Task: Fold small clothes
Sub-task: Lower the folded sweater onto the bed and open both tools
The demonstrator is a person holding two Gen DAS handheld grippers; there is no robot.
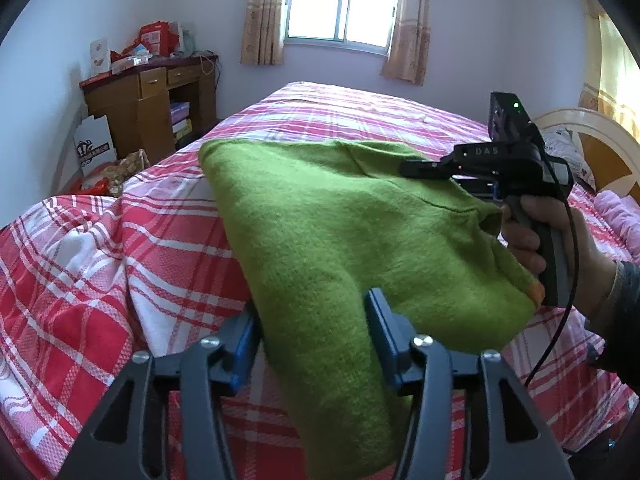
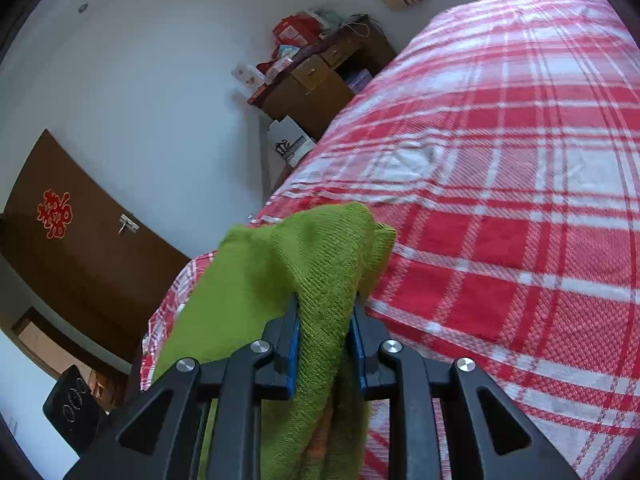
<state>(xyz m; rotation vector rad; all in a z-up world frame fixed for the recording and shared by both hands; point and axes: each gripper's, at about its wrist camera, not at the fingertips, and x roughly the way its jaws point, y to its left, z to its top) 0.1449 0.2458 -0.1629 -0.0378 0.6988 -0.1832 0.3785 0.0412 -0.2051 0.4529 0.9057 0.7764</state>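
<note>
Left wrist view: bedroom with a window [image 1: 342,2] top centre, a wooden desk [image 1: 152,100] upper left, and a bed under a red and white plaid cotton sheet [image 1: 100,264]. The fuzzy green knitted garment [image 1: 340,232] hangs mid-frame. The left gripper [image 1: 314,344] at the bottom is about half open, cloth between its blue pads but loose. A hand [image 1: 536,240] holds the right gripper [image 1: 424,169] at right

Right wrist view: same plaid sheet on the right side, brown door [image 2: 80,240] on the left. The right gripper's jaws at bottom centre are nearly closed, pinching a bunched fold of the green knit

White letters "DAS" stand on the right tongs' [image 1: 424,169] black body.
</note>
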